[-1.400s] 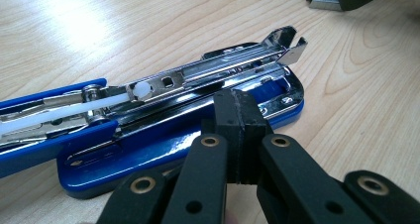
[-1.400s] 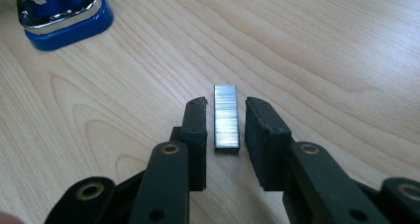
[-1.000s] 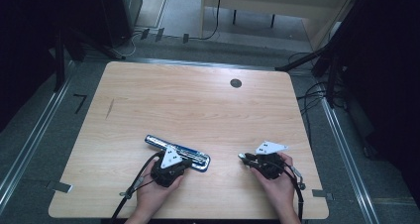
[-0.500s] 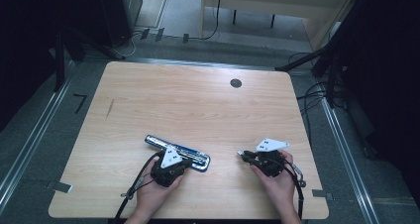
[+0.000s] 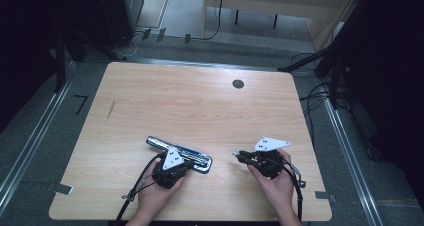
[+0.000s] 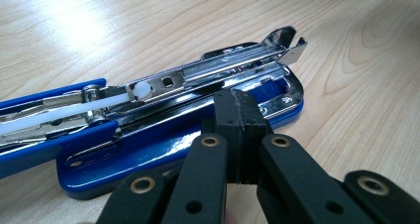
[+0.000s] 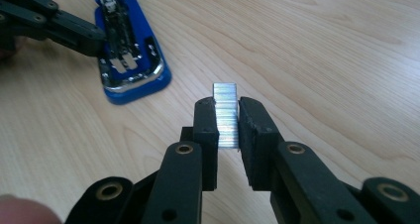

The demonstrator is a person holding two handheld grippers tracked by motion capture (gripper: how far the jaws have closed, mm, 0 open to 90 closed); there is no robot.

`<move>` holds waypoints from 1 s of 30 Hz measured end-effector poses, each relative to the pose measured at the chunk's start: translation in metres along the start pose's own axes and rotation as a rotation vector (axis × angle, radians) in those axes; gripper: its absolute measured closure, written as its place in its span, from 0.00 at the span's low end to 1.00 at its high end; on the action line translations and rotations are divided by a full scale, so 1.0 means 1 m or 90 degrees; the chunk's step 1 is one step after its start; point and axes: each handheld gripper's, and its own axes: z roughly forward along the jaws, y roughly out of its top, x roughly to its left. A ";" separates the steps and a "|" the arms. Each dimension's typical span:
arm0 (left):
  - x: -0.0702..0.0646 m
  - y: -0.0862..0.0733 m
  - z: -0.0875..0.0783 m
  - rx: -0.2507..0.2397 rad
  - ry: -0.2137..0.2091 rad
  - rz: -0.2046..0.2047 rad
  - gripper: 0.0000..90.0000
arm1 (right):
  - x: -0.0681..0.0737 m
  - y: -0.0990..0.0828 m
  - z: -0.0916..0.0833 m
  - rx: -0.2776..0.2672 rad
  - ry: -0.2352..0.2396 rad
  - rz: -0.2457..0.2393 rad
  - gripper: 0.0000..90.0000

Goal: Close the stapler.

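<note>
A blue stapler lies opened flat on the wooden table, its chrome staple channel facing up. My left gripper is shut with nothing between the pads; in the left gripper view its tips rest against the near edge of the stapler's blue base. My right gripper is shut on a short silver strip of staples, held a little above the table to the right of the stapler. The left gripper touches the stapler there too. In the high view the right gripper points left.
A black round grommet sits in the table's far right part. A dark streak marks the wood at the left. Cables and stands crowd the floor beyond the right edge. Both hands are near the front edge.
My right gripper has risen slightly with the staple strip in it. The left gripper and the stapler have stayed where they were.
</note>
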 end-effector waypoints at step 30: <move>-0.001 0.000 0.000 -0.001 0.003 0.002 1.00 | 0.041 0.035 0.025 0.030 0.077 -0.076 0.89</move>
